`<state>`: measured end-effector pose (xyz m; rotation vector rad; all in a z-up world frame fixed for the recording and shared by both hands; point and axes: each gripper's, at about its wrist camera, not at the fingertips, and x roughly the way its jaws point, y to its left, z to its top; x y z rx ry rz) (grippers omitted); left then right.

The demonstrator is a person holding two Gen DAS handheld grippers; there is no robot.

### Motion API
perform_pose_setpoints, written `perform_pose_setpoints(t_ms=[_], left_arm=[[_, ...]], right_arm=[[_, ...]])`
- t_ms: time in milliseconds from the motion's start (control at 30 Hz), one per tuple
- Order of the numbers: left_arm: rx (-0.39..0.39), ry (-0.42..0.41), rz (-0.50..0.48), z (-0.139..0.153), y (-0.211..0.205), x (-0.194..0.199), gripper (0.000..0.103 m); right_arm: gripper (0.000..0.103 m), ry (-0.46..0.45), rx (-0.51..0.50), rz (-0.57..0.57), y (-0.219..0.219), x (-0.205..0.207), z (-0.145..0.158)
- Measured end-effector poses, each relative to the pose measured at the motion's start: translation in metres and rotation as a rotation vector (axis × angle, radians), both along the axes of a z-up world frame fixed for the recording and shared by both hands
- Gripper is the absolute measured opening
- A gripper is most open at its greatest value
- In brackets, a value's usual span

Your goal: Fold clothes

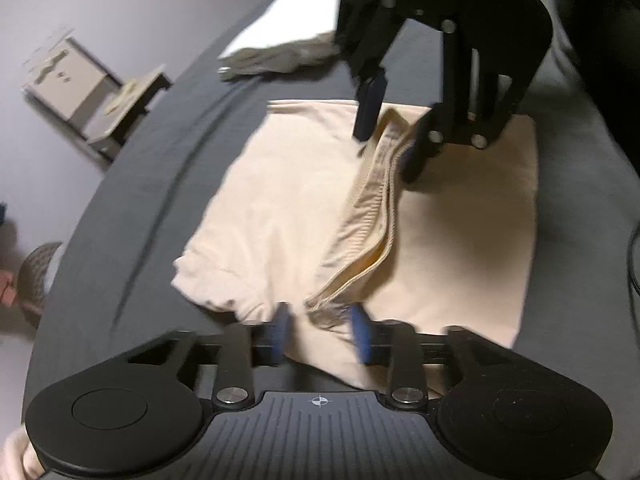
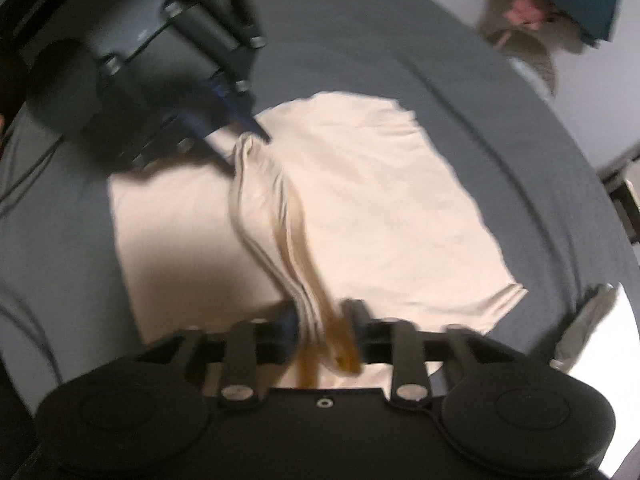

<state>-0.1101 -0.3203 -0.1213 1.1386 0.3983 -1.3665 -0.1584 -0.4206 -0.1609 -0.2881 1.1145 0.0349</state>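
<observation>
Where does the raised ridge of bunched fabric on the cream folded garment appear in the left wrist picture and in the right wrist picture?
Left wrist view: the ridge of bunched fabric runs from lower centre up to the right, between this gripper's jaws and the other gripper.
Right wrist view: the ridge runs from bottom centre up to the left.
Shared landmark: the dark grey bed sheet around the cream folded garment.

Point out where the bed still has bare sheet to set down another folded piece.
Bare dark grey sheet runs beyond the cream garment toward the far bed edge, and another strip lies between the garment and the edge nearest the side table. The garment's middle is crowded: raised fold, both grippers.
</observation>
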Motion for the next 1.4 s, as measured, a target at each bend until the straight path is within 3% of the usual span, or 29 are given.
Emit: perform_pose_setpoints(t_ms=[33,67,133,200,267,333,433,500,600,700,833,900,1033,1267,1400], left_arm=[[-0.013,-0.002,0.014,0.002,0.002,0.001,0.080],[-0.029,-0.012,0.019,0.004,0.006,0.002,0.087],[-0.063,-0.042,0.012,0.009,0.016,0.001,0.087],[-0.089,-0.072,-0.005,0.015,0.027,-0.003,0.087],[-0.118,-0.105,-0.032,0.022,0.040,-0.008,0.087],[-0.139,-0.184,-0.126,0.024,0.054,-0.024,0.087],[-0.150,-0.326,-0.281,0.022,0.073,-0.051,0.087],[-0.112,-0.398,-0.368,0.016,0.078,-0.069,0.087],[-0.056,-0.499,-0.468,0.001,0.084,-0.091,0.087],[-0.007,-0.655,-0.553,-0.020,0.089,-0.109,0.087],[0.051,-0.754,-0.652,-0.042,0.095,-0.124,0.086],[0.069,-0.786,-0.682,-0.050,0.096,-0.128,0.083],[0.102,-0.783,-0.659,-0.056,0.088,-0.131,0.054],[0.101,-0.842,-0.647,-0.070,0.077,-0.135,0.052],[0.104,-0.876,-0.636,-0.080,0.076,-0.143,0.035]], right_arm=[[0.044,-0.008,0.011,-0.016,-0.005,0.000,0.001],[0.045,-0.013,0.023,-0.031,-0.010,-0.001,0.001],[0.047,-0.037,0.037,-0.062,-0.017,-0.005,0.004],[0.057,-0.093,0.039,-0.103,-0.024,-0.013,0.011],[0.060,-0.156,0.054,-0.151,-0.032,-0.024,0.020],[0.060,-0.191,0.068,-0.191,-0.037,-0.035,0.029],[0.060,-0.179,0.075,-0.112,-0.018,-0.050,0.041],[0.060,-0.148,0.039,-0.030,0.009,-0.062,0.045],[0.060,-0.099,-0.114,0.085,0.060,-0.072,0.037],[0.060,-0.072,-0.238,0.163,0.100,-0.079,0.024],[0.060,-0.060,-0.355,0.213,0.137,-0.086,0.002],[0.060,-0.061,-0.375,0.214,0.149,-0.089,-0.004],[0.060,-0.091,-0.418,0.233,0.164,-0.092,-0.009],[0.060,-0.109,-0.478,0.250,0.172,-0.094,-0.014],[0.060,-0.112,-0.505,0.242,0.176,-0.093,-0.018]])
